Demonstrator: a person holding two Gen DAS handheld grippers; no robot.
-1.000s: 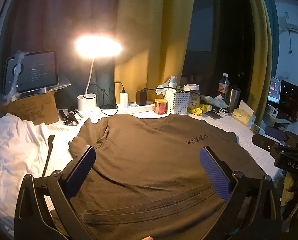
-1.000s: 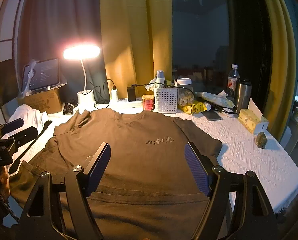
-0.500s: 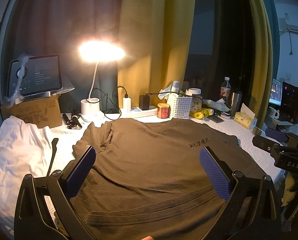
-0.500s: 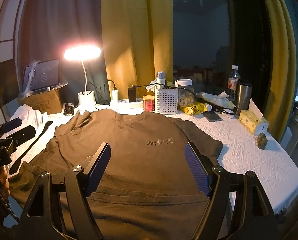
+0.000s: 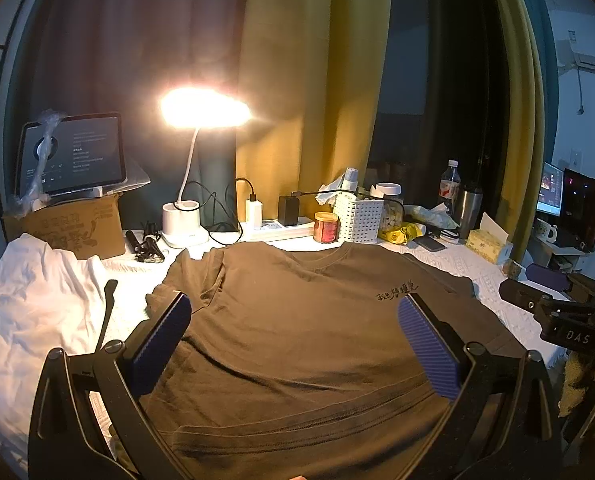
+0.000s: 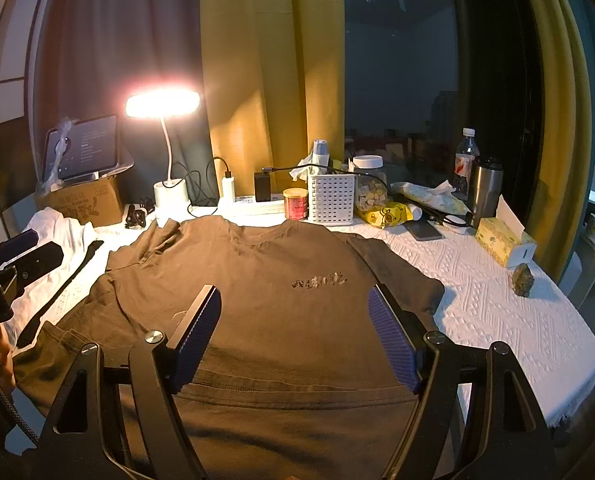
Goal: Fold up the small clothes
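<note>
A dark brown T-shirt (image 5: 297, 332) lies spread front-up on the white tablecloth, collar toward the back, with dark lettering on the chest; it also shows in the right wrist view (image 6: 265, 280). Its left sleeve is rumpled. My left gripper (image 5: 293, 320) is open and empty above the shirt's lower part. My right gripper (image 6: 295, 316) is open and empty above the hem area. The right gripper's body shows at the right edge of the left wrist view (image 5: 553, 312). The left gripper's body shows at the left edge of the right wrist view (image 6: 21, 260).
A crumpled white garment (image 5: 33, 292) lies at the left. A lit desk lamp (image 5: 185, 208), cardboard box with tablet (image 5: 69, 224), power strip, red tin (image 5: 326, 227), white basket (image 5: 357, 220), jar, bottles and tissue box (image 5: 489, 242) line the back. A black strap (image 6: 57, 292) lies left of the shirt.
Both grippers stay open. The left wrist view has tilted slightly so the table's back row sits a little lower. The shirt has not moved.
</note>
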